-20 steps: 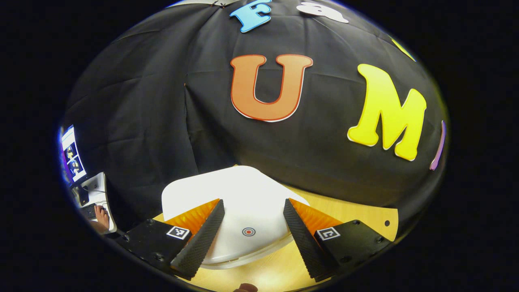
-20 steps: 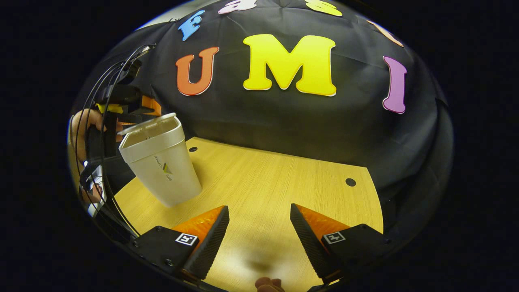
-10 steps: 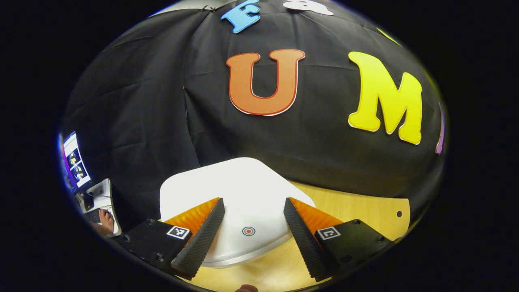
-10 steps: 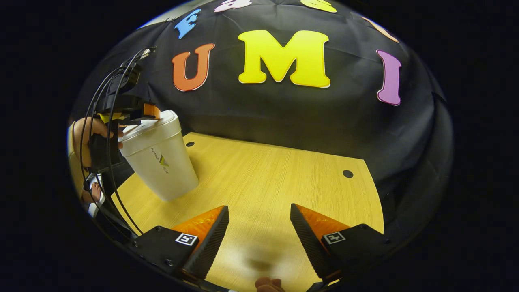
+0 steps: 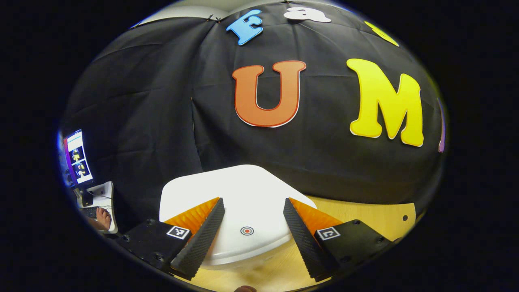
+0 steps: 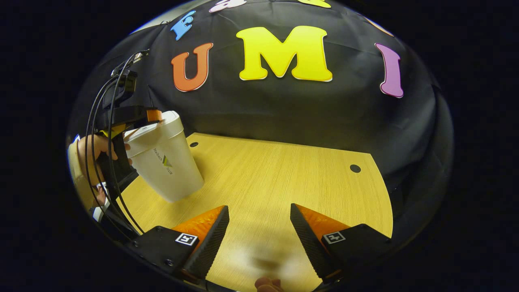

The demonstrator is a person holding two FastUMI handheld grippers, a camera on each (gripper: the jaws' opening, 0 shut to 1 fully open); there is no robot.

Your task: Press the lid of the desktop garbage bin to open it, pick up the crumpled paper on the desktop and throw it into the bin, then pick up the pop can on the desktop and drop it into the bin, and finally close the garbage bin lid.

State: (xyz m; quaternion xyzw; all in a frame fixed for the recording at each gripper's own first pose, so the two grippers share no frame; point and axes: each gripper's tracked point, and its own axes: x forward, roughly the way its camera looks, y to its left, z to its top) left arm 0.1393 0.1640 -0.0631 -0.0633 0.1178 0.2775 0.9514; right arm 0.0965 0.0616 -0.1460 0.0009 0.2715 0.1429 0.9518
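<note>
The bin (image 6: pixel 166 160) is seen at the left of the right gripper view, standing on the wooden surface (image 6: pixel 267 174) with its lid (image 5: pixel 239 211) shut. In the left gripper view the lid is spread across the lower centre, a small round mark on it lying between the fingers. The left gripper (image 5: pixel 251 227) is held just over the lid with its jaws wide and nothing between them; contact cannot be told. It is also seen at the bin's top (image 6: pixel 129 115), gripped by a hand (image 6: pixel 91 156). The right gripper (image 6: pixel 259 233) is held above bare surface, jaws wide and gripping nothing.
</note>
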